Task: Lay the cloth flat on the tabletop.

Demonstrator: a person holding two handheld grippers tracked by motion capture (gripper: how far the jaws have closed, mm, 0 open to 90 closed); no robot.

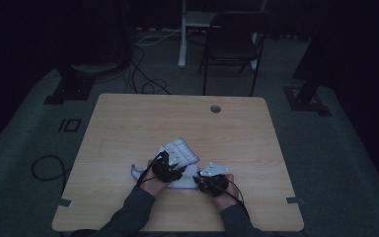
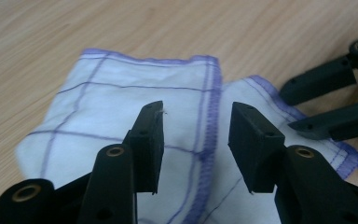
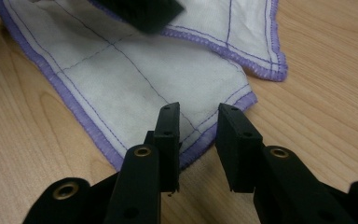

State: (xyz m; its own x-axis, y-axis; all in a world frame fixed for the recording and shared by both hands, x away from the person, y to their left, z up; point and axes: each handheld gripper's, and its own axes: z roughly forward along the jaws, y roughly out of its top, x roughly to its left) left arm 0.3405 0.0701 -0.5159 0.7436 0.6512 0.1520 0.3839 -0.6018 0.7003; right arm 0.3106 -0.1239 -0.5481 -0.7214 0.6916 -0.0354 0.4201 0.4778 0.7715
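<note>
Two sets of jaws stand apart, gripping nothing: my left gripper [image 2: 196, 135] over the cloth [image 2: 121, 112], my right gripper [image 3: 198, 135] at its near corner. Soft, light, floppy on the counter [image 1: 128, 118]; I'd pinch the stitched hem.

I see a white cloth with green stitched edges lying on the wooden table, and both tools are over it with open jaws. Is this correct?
Not quite: the stitched edges of the cloth are purple, not green, as the left gripper view shows clearly. The rest holds: it lies on the wooden table, and the left tool and right tool are over it with open jaws.
</note>
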